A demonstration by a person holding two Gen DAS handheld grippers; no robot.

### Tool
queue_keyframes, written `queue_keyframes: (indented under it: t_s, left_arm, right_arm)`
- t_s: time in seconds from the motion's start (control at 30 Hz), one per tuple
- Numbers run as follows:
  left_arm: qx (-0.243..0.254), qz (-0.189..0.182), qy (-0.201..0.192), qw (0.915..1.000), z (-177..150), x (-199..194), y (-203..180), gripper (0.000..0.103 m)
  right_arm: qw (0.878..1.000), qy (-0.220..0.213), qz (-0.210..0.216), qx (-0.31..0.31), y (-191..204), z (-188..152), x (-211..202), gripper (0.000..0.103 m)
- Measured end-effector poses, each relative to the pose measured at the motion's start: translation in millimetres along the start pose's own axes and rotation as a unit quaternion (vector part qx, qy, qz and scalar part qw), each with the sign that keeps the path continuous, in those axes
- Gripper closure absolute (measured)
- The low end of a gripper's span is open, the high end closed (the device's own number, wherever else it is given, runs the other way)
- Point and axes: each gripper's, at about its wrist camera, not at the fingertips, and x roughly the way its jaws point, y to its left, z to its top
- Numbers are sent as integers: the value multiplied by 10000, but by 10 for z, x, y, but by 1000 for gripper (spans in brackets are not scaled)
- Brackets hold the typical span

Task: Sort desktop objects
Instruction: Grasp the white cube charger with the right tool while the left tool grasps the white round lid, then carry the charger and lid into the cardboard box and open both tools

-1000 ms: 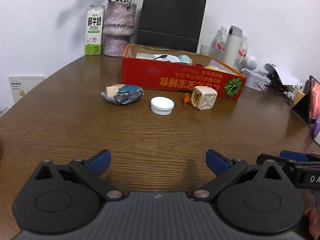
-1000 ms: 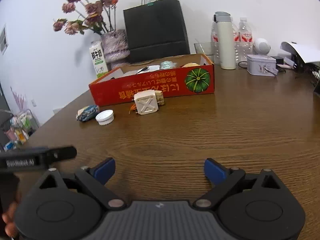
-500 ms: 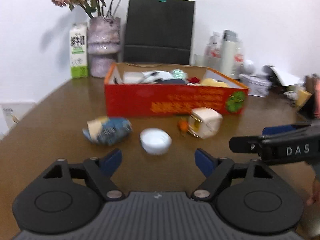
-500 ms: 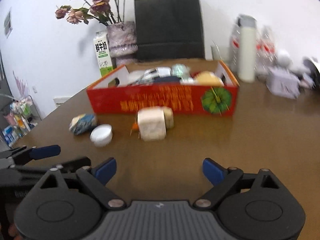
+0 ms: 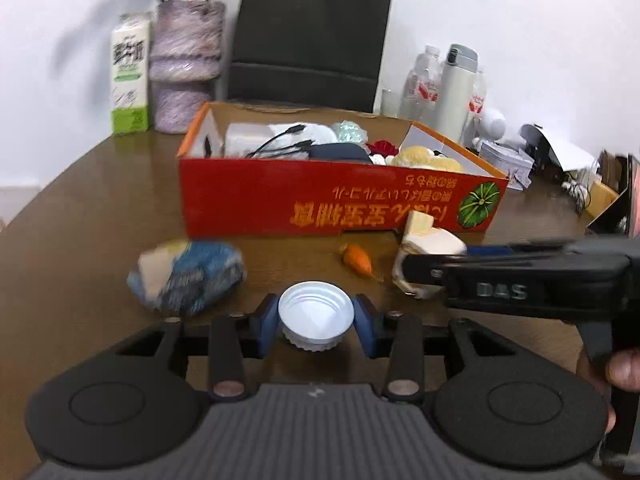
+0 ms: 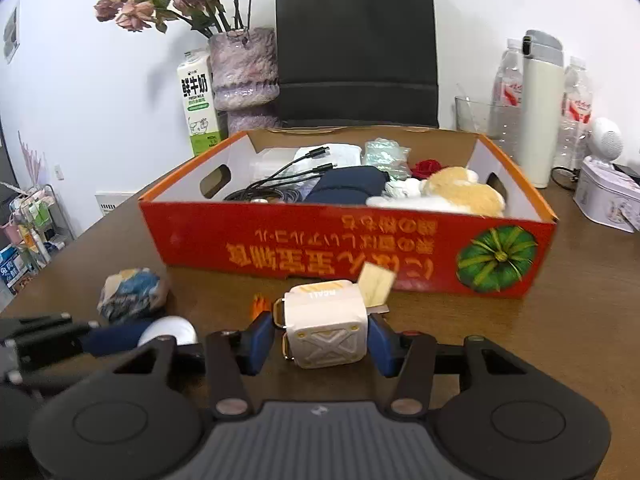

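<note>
Left gripper (image 5: 316, 326): mine, jaws closing around the white lid (image 5: 316, 320); blue pads sit at its two sides, seemingly just touching.
White lid: on the table (image 5: 80, 216), hollow side up, in front of the red box (image 5: 320, 200), between the blue wrapped bundle (image 5: 188, 276) and the small carrot toy (image 5: 357, 259).
Right gripper (image 6: 322, 340): mine, jaws closing around the cream cube case (image 6: 326, 330); pads close beside its side faces, firm contact not certain.
Cream cube case: on the table just in front of the red box (image 6: 320, 240), embossed X face toward me, metal ring on its left.
Lid axis: round, no long axis; opening faces straight up.
Case axis: roughly cubic, no clear long side; squared to my jaws.
Risk, lid: shallow ribbed rim; pads set high could let it squirt out or tip as I lift.
Risk, case: rounded corners may twist in the jaws; the paper tag (image 6: 376, 282) behind could snag.
Risk, both: my two grippers work close together and could bump.
</note>
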Motion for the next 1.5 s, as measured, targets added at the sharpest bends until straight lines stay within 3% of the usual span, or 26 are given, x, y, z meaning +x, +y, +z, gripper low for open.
queue_keyframes:
  t_s: [0.07, 0.13, 0.33, 0.4, 0.5, 0.73, 0.83, 1.2, 1.33, 1.5]
  left_arm:
    - [-191, -40, 94, 9998, -166, -142, -29, 62]
    - [-67, 208, -89, 9997, -287, -362, -117, 62]
    - [286, 422, 84, 9987, -645, -811, -334, 62]
    - [240, 368, 43, 9990, -697, -947, -361, 62]
    - [224, 385, -55, 9990, -755, -1159, -404, 62]
    - [183, 434, -121, 9988, -846, -1400, -433, 62]
    - [254, 413, -264, 9985, -842, -1487, -463, 62]
    - [169, 413, -427, 9981, -632, -1374, -402, 62]
    - [92, 254, -666, 9974, -179, -1175, -260, 62]
    - [182, 159, -884, 9958, 750, -629, -78, 62]
  right_arm:
    - [9999, -37, -29, 92, -40, -156, -213, 54]
    - [9999, -60, -67, 95, -55, -341, -441, 53]
    - [9998, -107, -178, 34, -4, -796, -1090, 54]
    - [9997, -195, -143, 73, 45, -908, -1294, 54]
    - [9996, -284, 49, 31, 137, -1054, -1541, 63]
    - [9994, -332, -13, -29, 296, -1295, -1815, 63]
    - [9983, -568, -53, -103, 339, -1303, -1988, 63]
    - [9972, -732, 132, 112, 225, -1071, -1911, 63]
    - [9955, -945, 71, 67, 71, -641, -1726, 63]
    - [9932, -1153, 164, 58, -203, 235, -1257, 63]
